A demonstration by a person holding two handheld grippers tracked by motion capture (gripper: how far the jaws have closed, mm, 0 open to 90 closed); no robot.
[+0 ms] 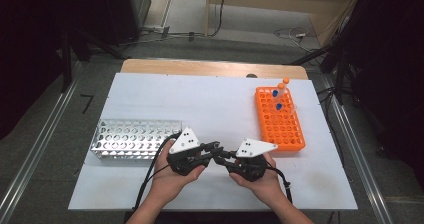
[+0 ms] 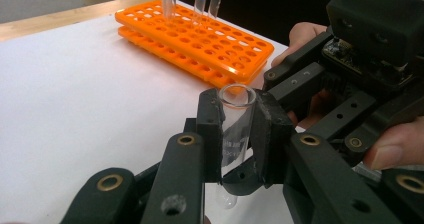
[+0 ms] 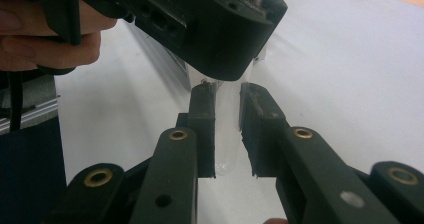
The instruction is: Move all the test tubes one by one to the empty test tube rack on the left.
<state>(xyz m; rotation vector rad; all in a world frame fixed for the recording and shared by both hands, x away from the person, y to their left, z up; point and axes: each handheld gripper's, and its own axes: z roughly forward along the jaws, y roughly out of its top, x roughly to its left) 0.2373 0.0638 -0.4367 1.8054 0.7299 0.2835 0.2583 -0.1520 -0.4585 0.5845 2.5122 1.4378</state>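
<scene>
**A:** From above: both hands meet at the table's (image 1: 150, 91) near edge, the left gripper (image 1: 212, 147) and right gripper (image 1: 223, 155) tip to tip, between a metal rack (image 1: 132, 138) and an orange rack (image 1: 280, 120) holding a few capped tubes.

**B:** And the left gripper view?

**A:** Its jaws are clamped on an uncapped glass tube (image 2: 235, 129), upright, open end up.

**B:** The right gripper view?

**A:** Its jaws pinch the same tube's lower end (image 3: 226, 134). A handover looks half done; one grip must release, and racking remains.
</scene>
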